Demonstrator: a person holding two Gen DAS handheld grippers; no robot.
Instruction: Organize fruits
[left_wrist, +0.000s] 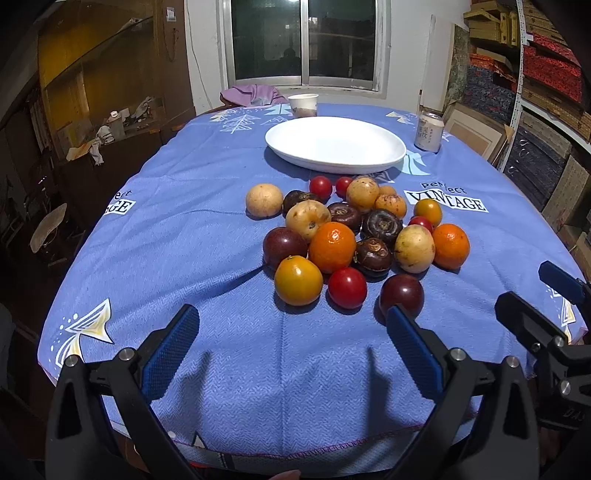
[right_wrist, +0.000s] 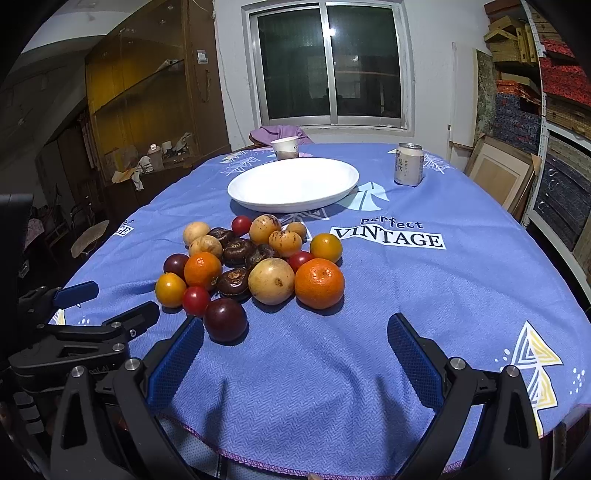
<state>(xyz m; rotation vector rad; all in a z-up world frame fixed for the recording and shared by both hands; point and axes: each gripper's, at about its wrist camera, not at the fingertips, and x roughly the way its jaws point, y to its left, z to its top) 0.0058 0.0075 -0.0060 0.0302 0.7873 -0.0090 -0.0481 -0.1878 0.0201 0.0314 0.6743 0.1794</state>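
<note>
A pile of mixed fruit lies mid-table: oranges (left_wrist: 331, 246) (right_wrist: 319, 283), yellow and red tomatoes (left_wrist: 347, 287), dark plums (left_wrist: 402, 294) (right_wrist: 225, 319), tan fruits and dark brown water chestnuts (left_wrist: 381, 223). An empty white plate (left_wrist: 334, 144) (right_wrist: 293, 183) sits behind the pile. My left gripper (left_wrist: 291, 325) is open and empty, just in front of the pile; it also shows in the right wrist view (right_wrist: 107, 301). My right gripper (right_wrist: 295, 334) is open and empty, near the plum and orange; it also shows in the left wrist view (left_wrist: 532, 295).
A blue printed cloth (left_wrist: 207, 221) covers the table. A drink can (left_wrist: 428, 132) (right_wrist: 408, 164) stands at the back right, a paper cup (left_wrist: 303, 105) (right_wrist: 285, 147) behind the plate. Shelves of boxes line the right wall; a cabinet stands on the left.
</note>
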